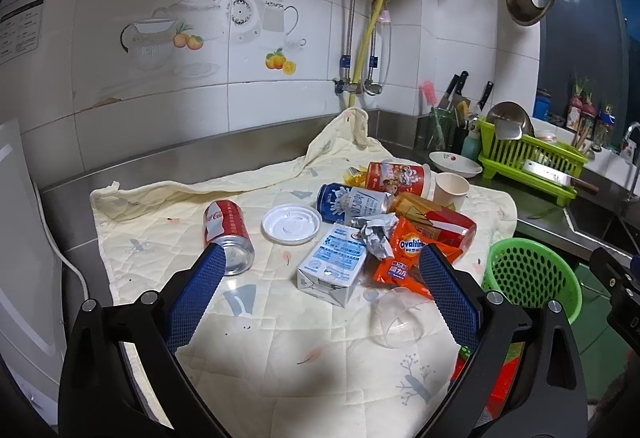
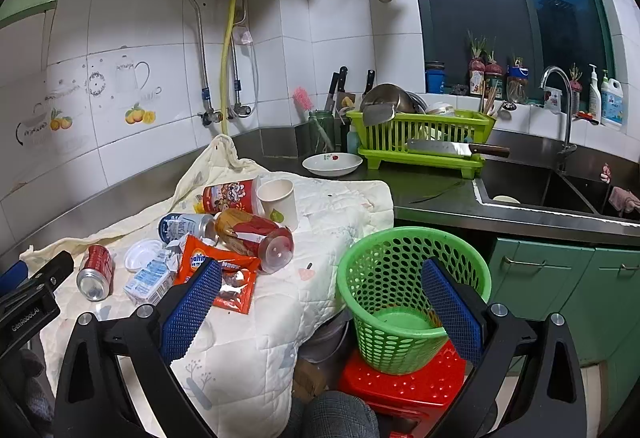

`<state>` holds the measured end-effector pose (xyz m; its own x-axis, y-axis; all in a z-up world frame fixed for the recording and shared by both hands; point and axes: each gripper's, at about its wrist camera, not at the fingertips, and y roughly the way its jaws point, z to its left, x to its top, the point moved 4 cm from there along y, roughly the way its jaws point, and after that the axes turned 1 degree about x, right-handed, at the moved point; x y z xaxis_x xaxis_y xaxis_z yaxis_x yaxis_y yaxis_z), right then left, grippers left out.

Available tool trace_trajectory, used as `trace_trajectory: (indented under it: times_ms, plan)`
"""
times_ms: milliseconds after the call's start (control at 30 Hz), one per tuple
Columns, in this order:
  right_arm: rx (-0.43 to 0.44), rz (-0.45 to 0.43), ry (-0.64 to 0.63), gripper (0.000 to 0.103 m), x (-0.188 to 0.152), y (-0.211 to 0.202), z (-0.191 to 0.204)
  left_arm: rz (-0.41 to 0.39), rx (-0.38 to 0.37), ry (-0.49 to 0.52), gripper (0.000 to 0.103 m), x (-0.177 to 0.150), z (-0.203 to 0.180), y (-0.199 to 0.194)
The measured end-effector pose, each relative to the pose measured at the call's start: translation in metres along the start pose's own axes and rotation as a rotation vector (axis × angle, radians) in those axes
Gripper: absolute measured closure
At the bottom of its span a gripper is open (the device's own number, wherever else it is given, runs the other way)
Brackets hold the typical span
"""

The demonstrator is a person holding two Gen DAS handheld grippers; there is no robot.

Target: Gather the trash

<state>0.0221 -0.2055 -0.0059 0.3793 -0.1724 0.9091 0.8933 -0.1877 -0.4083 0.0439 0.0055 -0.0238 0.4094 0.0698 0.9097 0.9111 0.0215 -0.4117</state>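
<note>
Left hand-held gripper (image 1: pixel 320 258): jaws wide apart, nothing between the pads; poised above the quilted cloth (image 1: pixel 280 338), aimed down at the litter pile.
Right hand-held gripper (image 2: pixel 320 272): jaws equally wide apart, empty; hovering over the cloth's edge, with the green basket (image 2: pixel 400 278) seen behind its right finger.
Trash location: scattered on the cloth covering the bench (image 2: pixel 440 198), near the basket, which sits lower down on a red stool (image 2: pixel 400 386).
Cola can (image 1: pixel 228 234): lying on its side, apart from the rest at the left; probably empty and light, thin-walled, easy to dent; best pinched across the round body at mid-length.
Milk carton (image 1: pixel 334 266): on its side just ahead of the left jaws; light, flat faces, mildly crushable; grip across the two broad faces.
Orange sachet (image 1: pixel 404 258): limp, slick foil, touching the carton and crumpled wrapper (image 1: pixel 374 234); likely to slide, so pinch an edge firmly.
White lid (image 1: pixel 291 224): flat against the cloth, hard to get under; better taken by the rim.
Blue can (image 1: pixel 348 202) and red bottle (image 1: pixel 436 224): leaning together in the heap; round, prone to rolling once disturbed.
Clear cup (image 1: pixel 396 318): on its side near the right finger, thin, springy, hard to see; gentle squeeze at the wall.
Paper cup (image 1: pixel 451 192): upright, behind the pile; soft rim, light.
</note>
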Motion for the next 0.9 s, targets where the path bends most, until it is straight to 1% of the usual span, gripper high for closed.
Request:
trace_trajectory:
  times_ms: [900]
  plan:
    - [0.010, 0.027, -0.011, 0.007, -0.006, 0.017, 0.007, 0.027, 0.014, -0.007, 0.007, -0.003, 0.004, 0.011]
